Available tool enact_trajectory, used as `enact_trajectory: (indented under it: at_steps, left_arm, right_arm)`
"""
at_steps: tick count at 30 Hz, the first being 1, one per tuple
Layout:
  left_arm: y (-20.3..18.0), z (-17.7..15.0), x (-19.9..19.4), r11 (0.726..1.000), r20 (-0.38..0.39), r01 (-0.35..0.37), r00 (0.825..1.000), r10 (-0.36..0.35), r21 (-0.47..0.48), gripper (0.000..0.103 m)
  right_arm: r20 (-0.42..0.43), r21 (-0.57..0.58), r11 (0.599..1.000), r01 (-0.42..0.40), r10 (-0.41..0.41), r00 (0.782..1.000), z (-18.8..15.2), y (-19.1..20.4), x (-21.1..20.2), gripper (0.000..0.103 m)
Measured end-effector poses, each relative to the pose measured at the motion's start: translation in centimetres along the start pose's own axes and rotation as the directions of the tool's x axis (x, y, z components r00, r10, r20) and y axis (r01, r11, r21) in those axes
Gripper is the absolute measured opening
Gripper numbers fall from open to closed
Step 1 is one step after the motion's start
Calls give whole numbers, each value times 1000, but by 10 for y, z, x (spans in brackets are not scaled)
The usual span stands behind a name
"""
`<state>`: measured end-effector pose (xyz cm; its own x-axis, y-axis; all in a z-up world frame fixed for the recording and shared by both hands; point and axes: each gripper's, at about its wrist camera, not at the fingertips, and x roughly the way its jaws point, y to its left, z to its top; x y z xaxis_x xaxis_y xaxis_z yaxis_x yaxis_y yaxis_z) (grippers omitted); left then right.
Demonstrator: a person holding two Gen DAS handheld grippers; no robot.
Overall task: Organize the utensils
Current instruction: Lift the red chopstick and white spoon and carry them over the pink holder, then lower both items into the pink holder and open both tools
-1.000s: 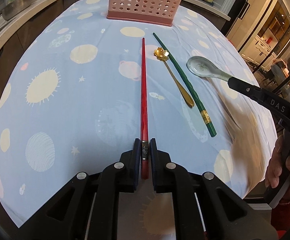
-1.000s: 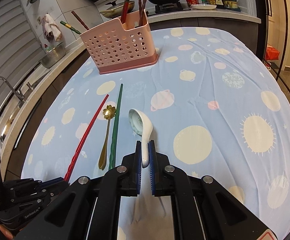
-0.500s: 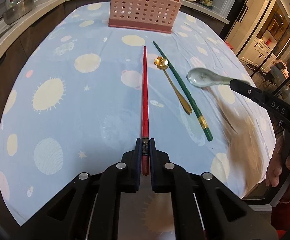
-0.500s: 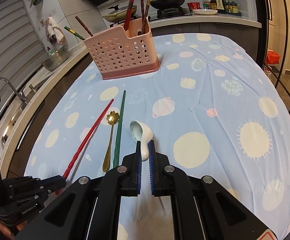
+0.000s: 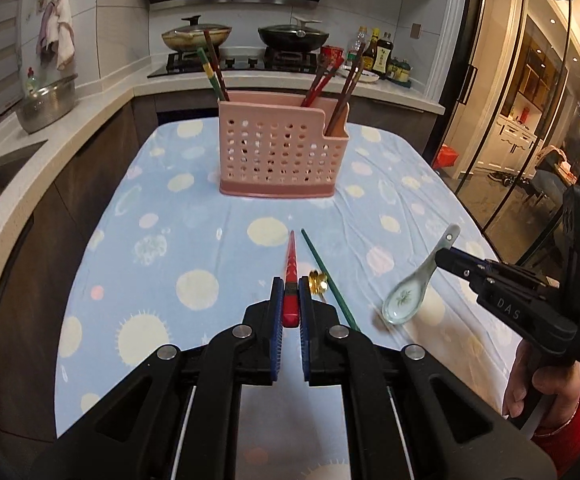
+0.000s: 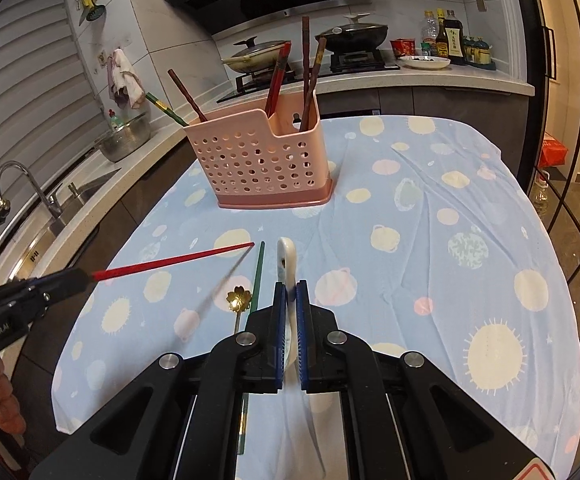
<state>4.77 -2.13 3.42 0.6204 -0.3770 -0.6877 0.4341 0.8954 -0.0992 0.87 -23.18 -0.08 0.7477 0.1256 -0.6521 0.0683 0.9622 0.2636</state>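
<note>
My left gripper is shut on a red chopstick and holds it above the table, tip toward the pink holder; the chopstick also shows in the right wrist view. My right gripper is shut on the handle of a white ceramic spoon, lifted off the cloth; in the left wrist view the spoon hangs bowl-down. A green chopstick and a gold flower spoon lie on the cloth between the grippers.
The pink perforated holder stands at the far middle of the table with several chopsticks in it. A counter with a sink runs along the left. A stove with pans is behind.
Both grippers rose and tilted up, lifting the red chopstick and the white spoon off the cloth. The holder now sits straight ahead in both views.
</note>
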Motion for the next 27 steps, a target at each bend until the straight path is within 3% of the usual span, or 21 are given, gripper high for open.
enact_trajectory:
  at_steps: [12,27]
  left_arm:
    - [1,107,-24,996,211,-65,976,50,63,7]
    - [-1,235,-37,996,414,-65,910,33,62,7]
  right_arm:
    - [59,-36,999,-31,33,998,70,7,7,5]
    - [172,-63,997,-45,55,984,199,34,42,5]
